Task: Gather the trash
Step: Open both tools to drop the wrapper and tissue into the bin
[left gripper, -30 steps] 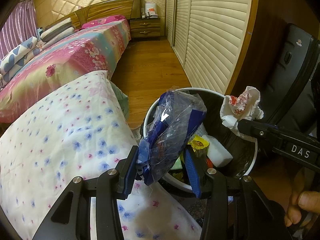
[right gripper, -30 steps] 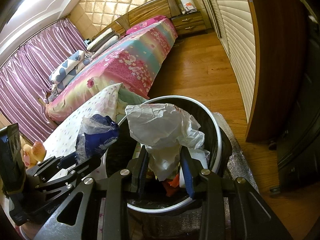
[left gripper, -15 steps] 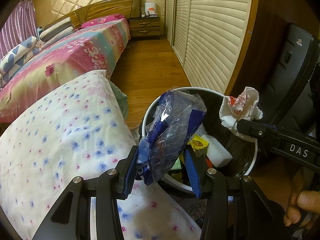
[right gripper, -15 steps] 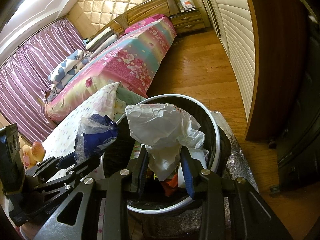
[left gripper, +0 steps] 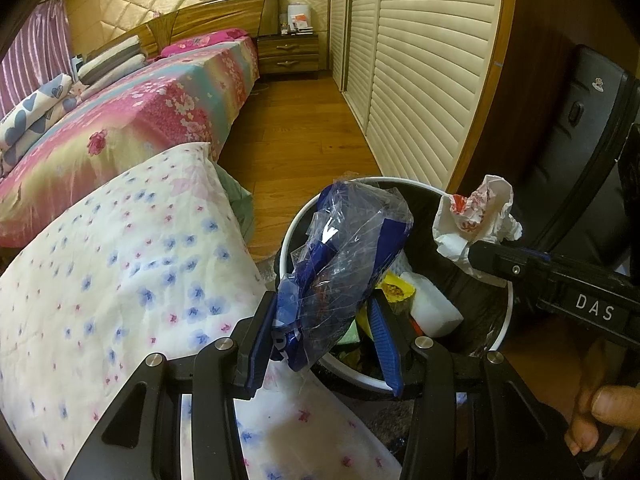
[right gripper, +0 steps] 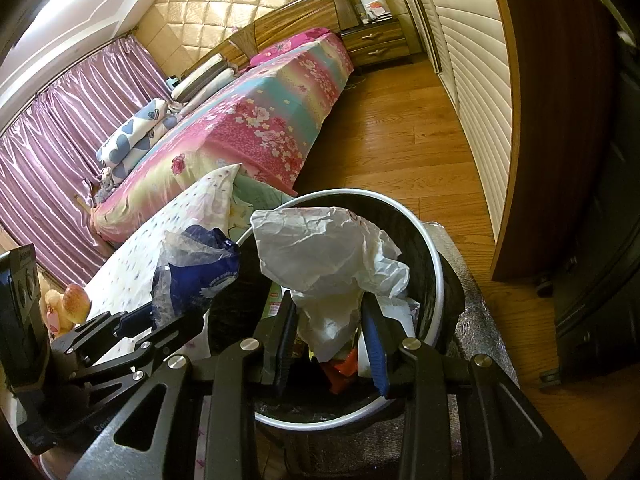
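**Both grippers loaded over the bin, release not yet made**

Left gripper (left gripper: 324,328) has its blue-padded jaws clamped on a crumpled clear-and-dark-blue plastic wrapper (left gripper: 348,256), which stands up from the fingers and leans over the near-left rim of the round white-rimmed waste bin with a black liner (left gripper: 508,312). Right gripper (right gripper: 330,340) is likewise closed, pinching a crumpled white paper-like bag (right gripper: 324,260) that billows above its fingers, over the middle of the bin's opening; in the left wrist view the same bag shows some red print on its folds.

Judging by this, the picking-up of these two pieces is done and the carry to the bin is finished or nearly so. What is left is the release: both jaws have to open so the pieces fall inside. The wrapper hangs close to the rim, so it may need to go a little further in first. Whether more litter waits elsewhere in the room cannot be told.

The bin already holds rubbish: a white block, a yellow packet and some orange and green scraps lie in its bottom. It stands on the wooden floor, just beside the corner of a white quilt with small blue and pink flowers (left gripper: 120,272).
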Action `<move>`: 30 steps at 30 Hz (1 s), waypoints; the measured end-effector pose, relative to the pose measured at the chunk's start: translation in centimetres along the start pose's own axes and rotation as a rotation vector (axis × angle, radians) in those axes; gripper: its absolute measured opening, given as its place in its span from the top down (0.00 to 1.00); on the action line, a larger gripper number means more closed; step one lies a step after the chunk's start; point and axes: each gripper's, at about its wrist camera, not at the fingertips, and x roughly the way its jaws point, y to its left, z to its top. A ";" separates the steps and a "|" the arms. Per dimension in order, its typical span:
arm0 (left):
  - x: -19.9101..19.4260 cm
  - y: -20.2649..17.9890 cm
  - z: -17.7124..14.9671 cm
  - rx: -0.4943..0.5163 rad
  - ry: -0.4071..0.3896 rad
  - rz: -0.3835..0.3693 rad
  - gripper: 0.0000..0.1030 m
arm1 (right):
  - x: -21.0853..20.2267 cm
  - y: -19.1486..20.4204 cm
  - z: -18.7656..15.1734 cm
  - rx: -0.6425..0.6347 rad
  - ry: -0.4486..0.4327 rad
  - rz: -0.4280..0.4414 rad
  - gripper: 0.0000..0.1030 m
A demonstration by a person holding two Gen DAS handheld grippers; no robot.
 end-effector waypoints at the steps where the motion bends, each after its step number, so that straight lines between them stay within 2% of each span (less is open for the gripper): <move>1: 0.0 0.0 0.0 -0.001 0.001 0.000 0.57 | 0.0 0.0 0.0 0.000 0.001 -0.001 0.67; 15: 0.0 0.2 0.0 -0.004 0.007 -0.004 0.56 | 0.4 0.1 0.1 0.001 0.010 0.000 0.67; 19: 0.0 0.1 0.1 -0.008 0.012 -0.009 0.53 | 0.4 0.1 0.1 0.002 0.011 -0.001 0.67; 21: -0.1 0.1 0.1 -0.010 0.011 -0.012 0.53 | 0.4 0.1 0.2 0.015 0.016 0.003 0.63; 24: -0.3 0.1 0.1 -0.010 0.014 -0.007 0.51 | 0.2 -0.4 0.2 0.035 0.013 0.012 0.51; 30: -1.5 0.7 -0.7 -0.026 -0.003 -0.003 0.50 | -0.9 -0.4 0.0 0.051 -0.006 0.016 0.51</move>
